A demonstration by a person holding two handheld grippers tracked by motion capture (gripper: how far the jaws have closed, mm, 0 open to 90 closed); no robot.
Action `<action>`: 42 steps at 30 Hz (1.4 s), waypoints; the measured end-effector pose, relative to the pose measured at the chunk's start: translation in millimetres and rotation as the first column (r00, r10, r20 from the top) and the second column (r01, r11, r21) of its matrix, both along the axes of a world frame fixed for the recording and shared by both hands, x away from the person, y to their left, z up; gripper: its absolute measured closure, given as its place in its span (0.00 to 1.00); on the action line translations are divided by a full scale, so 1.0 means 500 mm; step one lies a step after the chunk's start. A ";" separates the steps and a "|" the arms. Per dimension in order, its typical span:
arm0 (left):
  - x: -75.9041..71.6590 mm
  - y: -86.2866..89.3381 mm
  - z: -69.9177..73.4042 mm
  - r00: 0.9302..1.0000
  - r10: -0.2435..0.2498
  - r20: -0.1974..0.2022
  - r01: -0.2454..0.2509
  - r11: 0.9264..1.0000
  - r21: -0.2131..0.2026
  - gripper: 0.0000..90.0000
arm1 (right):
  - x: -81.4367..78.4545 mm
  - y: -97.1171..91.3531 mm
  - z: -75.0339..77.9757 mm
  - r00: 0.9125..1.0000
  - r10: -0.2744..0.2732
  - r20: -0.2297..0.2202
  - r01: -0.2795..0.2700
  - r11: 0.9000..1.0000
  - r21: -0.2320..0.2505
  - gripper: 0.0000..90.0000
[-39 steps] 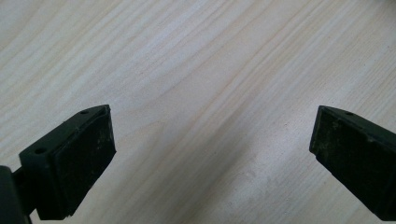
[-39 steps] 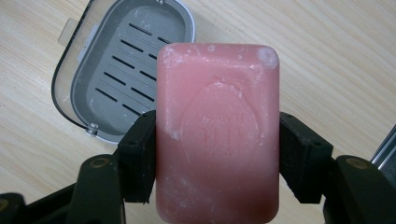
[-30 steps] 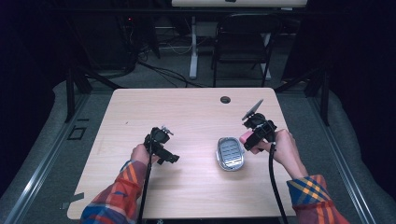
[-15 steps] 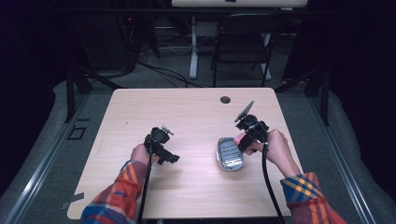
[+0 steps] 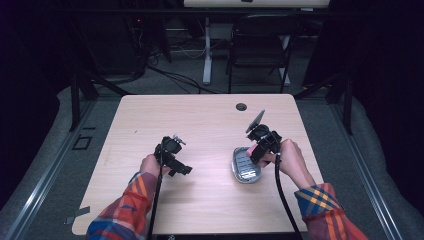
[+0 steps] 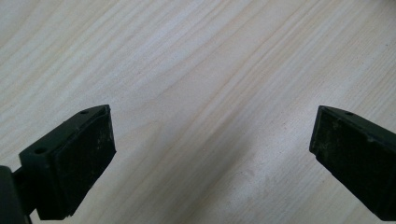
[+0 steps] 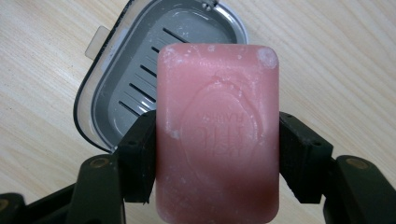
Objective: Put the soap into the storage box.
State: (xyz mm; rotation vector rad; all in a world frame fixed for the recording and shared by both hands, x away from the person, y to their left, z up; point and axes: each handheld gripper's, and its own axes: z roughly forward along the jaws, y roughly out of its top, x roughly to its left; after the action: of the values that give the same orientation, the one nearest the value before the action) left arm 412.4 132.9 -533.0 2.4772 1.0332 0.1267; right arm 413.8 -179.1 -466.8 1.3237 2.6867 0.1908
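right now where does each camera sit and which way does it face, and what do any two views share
High view: fixed above the person's side, facing forward and down on the table; both forearms, left gripper and right gripper show.
Left gripper view: rides the left gripper, facing down at bare table between its wide-apart jaws.
Right gripper view: rides the right gripper, facing down past its jaws, shut on the soap, over the soap dish.
Shared: soap and soap dish show in the high and right gripper views.
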 end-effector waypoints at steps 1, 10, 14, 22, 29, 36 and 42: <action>0.000 0.000 0.000 1.000 -0.001 0.000 0.001 1.000 0.000 0.00 | 0.001 0.003 -0.001 1.000 -0.002 -0.008 0.002 1.000 -0.005 0.41; 0.000 0.000 0.000 1.000 -0.002 -0.001 0.002 1.000 -0.001 0.00 | 0.012 0.028 -0.017 1.000 0.004 -0.019 -0.005 0.999 -0.050 0.41; 0.000 0.000 0.000 1.000 -0.004 -0.002 0.004 1.000 0.000 0.00 | 0.018 0.039 -0.020 0.999 0.016 -0.031 -0.019 0.996 -0.093 0.41; 0.000 0.000 0.000 1.000 -0.005 -0.002 0.005 1.000 0.002 0.00 | 0.021 0.062 -0.031 1.000 0.003 -0.019 -0.005 0.995 -0.098 0.41; 0.000 0.000 0.000 1.000 -0.006 -0.003 0.006 1.000 0.000 0.00 | 0.024 0.076 -0.040 1.000 -0.004 -0.012 0.003 0.994 -0.111 0.41; 0.000 -0.001 0.000 1.000 -0.007 -0.006 0.007 1.000 -0.002 0.00 | 0.028 0.083 -0.045 1.000 -0.018 -0.018 0.016 0.994 -0.110 0.41; 0.000 -0.001 0.000 1.000 -0.010 -0.009 0.010 1.000 0.000 0.00 | 0.033 0.089 -0.055 0.999 -0.043 -0.027 0.039 0.992 -0.118 0.41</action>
State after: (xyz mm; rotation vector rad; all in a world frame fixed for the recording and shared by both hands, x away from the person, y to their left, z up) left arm 412.4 132.6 -533.2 2.4853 1.0239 0.1128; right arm 430.3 -134.6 -494.3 1.3558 2.6469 0.0086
